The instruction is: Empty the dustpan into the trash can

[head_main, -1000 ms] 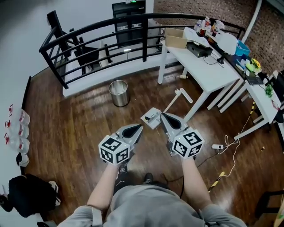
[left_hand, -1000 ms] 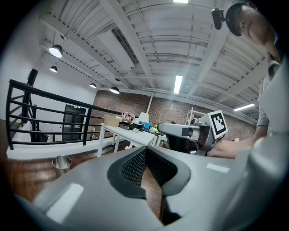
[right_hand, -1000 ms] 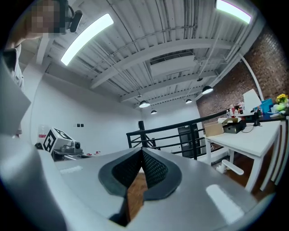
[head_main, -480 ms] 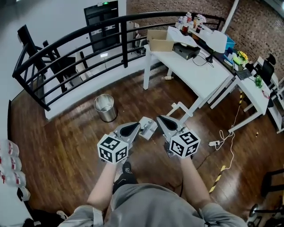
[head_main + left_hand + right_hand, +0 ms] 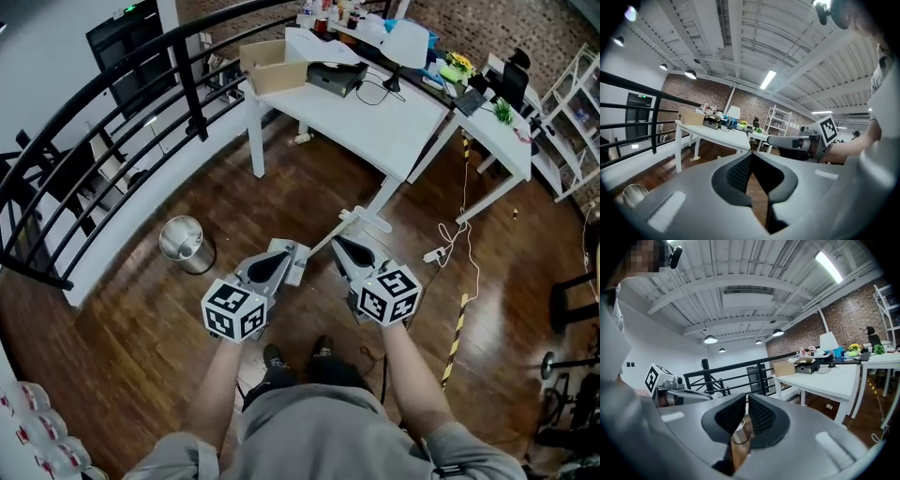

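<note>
A loft-style office is suggested: white desks (image 5: 375, 122) loaded with a cardboard box (image 5: 274, 67) and electronics are seen at upper centre, a brick wall (image 5: 539, 23) upper right, a black railing (image 5: 194, 94) upper left, and exposed ceiling beams (image 5: 740, 37) overhead.

Mostly hidden behind the left gripper (image 5: 277, 251) in the head view: the dustpan (image 5: 298, 267). Cut to a sliver by that gripper's own body: the trash can (image 5: 629, 196); likewise between the right gripper's (image 5: 746, 398) pads. Too small to tell: clutter (image 5: 323, 11) on the table (image 5: 375, 122).
</note>
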The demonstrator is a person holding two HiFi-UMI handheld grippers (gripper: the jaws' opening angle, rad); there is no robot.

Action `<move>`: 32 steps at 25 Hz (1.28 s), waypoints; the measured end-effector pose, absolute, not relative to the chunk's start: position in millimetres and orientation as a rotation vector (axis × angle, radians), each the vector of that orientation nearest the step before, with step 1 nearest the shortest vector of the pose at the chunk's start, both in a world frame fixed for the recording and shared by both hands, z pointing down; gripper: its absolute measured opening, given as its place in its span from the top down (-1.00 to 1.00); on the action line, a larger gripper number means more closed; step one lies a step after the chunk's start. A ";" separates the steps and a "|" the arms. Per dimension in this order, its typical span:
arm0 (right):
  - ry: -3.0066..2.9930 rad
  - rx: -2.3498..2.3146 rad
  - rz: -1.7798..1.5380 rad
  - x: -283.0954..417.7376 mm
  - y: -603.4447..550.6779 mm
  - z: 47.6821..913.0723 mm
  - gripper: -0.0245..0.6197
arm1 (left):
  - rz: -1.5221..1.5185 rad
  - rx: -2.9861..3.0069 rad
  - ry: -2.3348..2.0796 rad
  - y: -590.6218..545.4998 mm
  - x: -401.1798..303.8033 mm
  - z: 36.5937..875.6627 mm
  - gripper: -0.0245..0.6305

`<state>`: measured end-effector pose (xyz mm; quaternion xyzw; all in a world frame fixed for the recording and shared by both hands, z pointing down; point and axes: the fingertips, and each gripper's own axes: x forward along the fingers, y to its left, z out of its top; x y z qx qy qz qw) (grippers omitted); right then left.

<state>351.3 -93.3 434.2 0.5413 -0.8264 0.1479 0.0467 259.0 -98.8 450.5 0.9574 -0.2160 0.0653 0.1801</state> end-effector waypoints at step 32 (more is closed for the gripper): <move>-2.143 1.800 0.774 490.3 -218.7 655.6 0.07 | 0.438 2.577 -0.571 -171.2 377.7 577.9 0.91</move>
